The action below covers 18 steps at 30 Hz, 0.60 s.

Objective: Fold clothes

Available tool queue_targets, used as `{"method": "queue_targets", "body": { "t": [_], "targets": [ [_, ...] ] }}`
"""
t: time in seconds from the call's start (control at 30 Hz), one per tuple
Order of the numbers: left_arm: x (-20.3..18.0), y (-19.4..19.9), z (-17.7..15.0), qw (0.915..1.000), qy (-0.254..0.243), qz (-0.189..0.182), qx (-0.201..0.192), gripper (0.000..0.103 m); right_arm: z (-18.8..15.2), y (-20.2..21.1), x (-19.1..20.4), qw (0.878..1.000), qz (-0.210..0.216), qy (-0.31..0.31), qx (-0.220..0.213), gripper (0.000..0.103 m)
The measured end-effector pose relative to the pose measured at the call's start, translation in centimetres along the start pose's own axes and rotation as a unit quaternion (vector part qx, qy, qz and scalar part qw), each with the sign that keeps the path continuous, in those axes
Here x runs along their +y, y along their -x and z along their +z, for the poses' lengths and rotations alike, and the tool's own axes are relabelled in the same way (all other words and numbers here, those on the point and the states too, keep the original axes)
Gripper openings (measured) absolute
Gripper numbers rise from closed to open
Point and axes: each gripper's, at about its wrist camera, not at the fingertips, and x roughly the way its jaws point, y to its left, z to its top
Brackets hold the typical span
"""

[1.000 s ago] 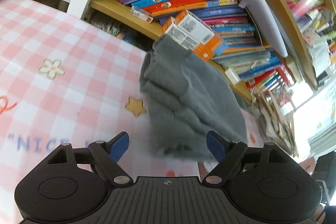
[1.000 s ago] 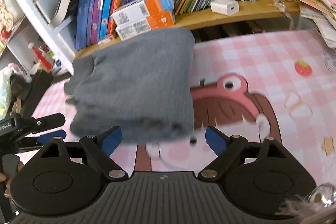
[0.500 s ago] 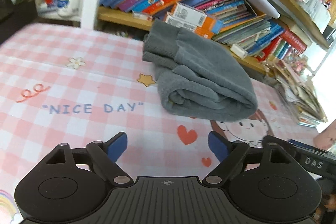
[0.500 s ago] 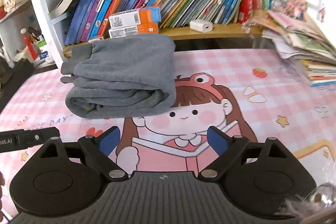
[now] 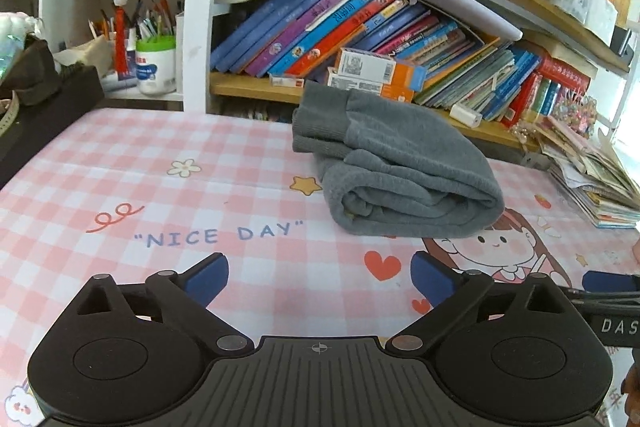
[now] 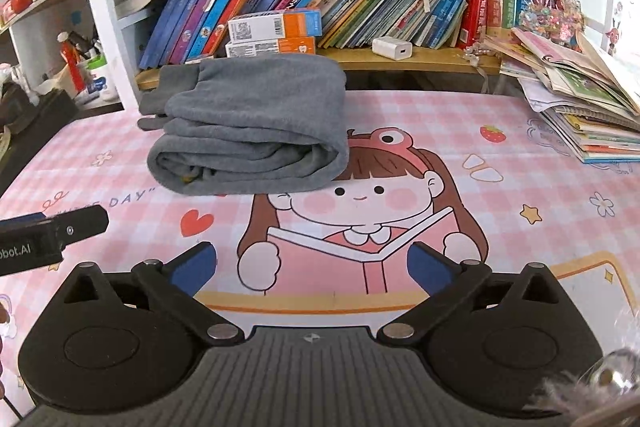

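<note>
Two tools hang over the pink checked surface [image 5: 100,187], and neither holds anything: the left tool [image 5: 319,277] and the right tool [image 6: 312,267] have both just been spreading their jaws and now stand wide apart with only bare mat between the blue pads. The grey garment [image 6: 252,123] lies folded into a thick bundle at the far side of the surface, just in front of the bookshelf [image 6: 420,57], well apart from both tools. From the left tool it lies ahead and to the right; from the right tool, ahead and to the left. Its long axis runs roughly across the right view, rolled edge facing the tools. Neither hand looks clearly nearer. The fold looks finished, judging by the compact stack.
</note>
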Motion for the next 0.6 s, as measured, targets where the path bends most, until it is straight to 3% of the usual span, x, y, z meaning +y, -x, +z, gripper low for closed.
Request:
{"method": "queue_targets", "body": {
  "t": [0.6],
  "targets": [
    [-0.66,0.45,-0.41,0.9996,-0.021,0.009,0.018,0.103,-0.56,0.43,-0.14,1.000,-0.008,-0.010,0.009,0.103]
  ]
}}
